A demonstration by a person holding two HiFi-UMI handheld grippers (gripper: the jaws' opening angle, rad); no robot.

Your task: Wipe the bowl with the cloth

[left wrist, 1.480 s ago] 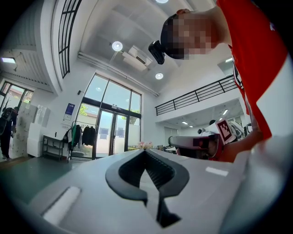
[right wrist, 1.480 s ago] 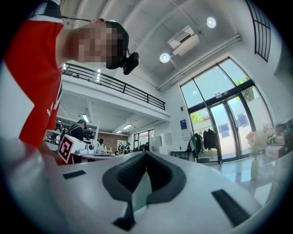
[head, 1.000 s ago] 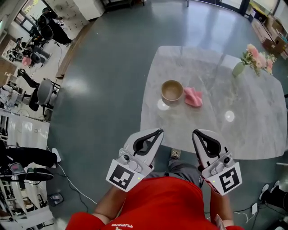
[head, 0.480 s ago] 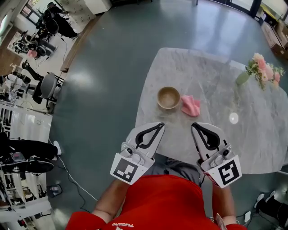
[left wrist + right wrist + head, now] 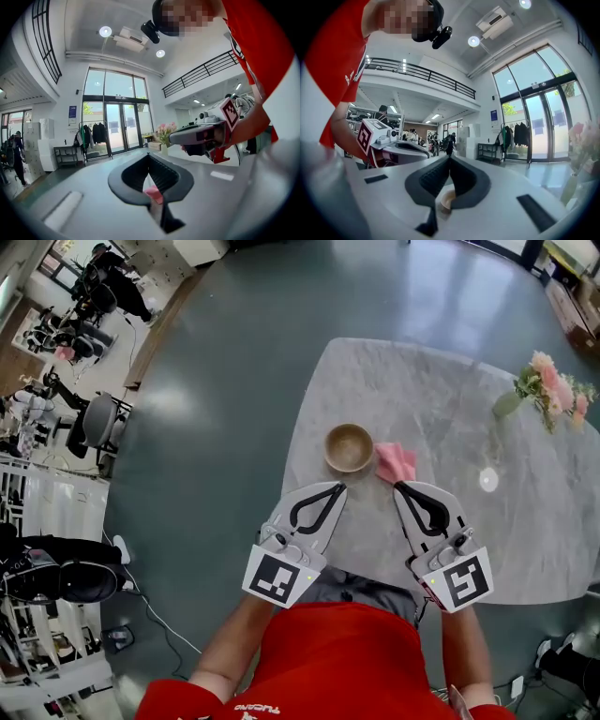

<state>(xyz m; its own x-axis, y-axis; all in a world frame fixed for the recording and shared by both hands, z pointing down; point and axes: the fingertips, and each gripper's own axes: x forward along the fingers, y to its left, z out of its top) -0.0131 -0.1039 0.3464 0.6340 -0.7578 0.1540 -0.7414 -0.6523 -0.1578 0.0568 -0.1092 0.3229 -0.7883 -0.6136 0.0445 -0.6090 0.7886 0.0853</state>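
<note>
Left gripper (image 5: 339,487) and right gripper (image 5: 397,487): fingers closed together, empty.
Bowl (image 5: 349,446) ahead of the left fingers, cloth (image 5: 395,462) ahead of the right, on the counter (image 5: 422,390).

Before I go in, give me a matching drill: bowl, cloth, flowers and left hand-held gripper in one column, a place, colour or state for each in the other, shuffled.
1. bowl
2. cloth
3. flowers
4. left hand-held gripper

a. shut, nothing held
b. pink, crumpled just right of the bowl
c. far right of the table
d. tan, upright

Pairs: 1-d, 2-b, 3-c, 4-a
</note>
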